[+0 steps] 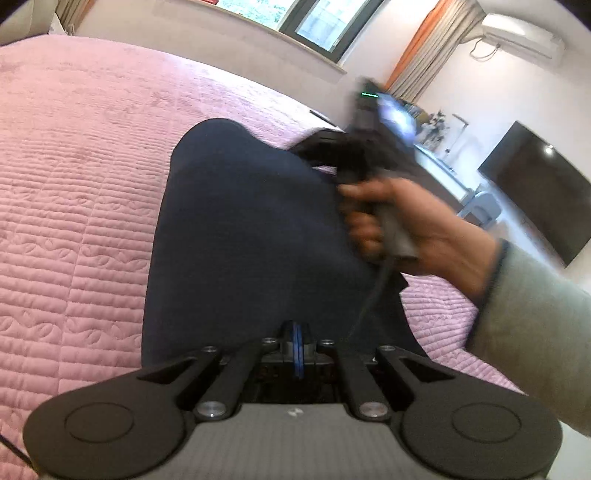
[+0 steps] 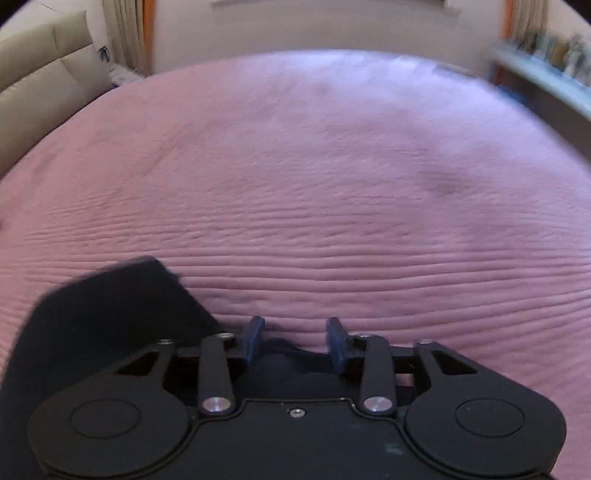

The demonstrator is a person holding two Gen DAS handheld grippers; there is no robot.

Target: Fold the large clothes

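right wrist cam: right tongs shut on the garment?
No, the right tongs stand open, pink bedspread showing in the gap above the dark garment.

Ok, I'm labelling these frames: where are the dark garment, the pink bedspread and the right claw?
dark garment point(image 1: 240, 221): left wrist view, middle of cloth.
pink bedspread point(image 2: 314, 166): right wrist view, bare quilting.
right claw point(image 2: 295, 341): right wrist view, between blue fingertips.

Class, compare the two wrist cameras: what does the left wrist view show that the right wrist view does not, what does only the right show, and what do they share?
Only the left wrist view shows the person's right hand gripping the other tool's handle, the window, the wall television and the left gripper with its blue pads together. Only the right wrist view shows the beige headboard and the right gripper with its pads apart. Both show the dark garment on the pink bedspread.
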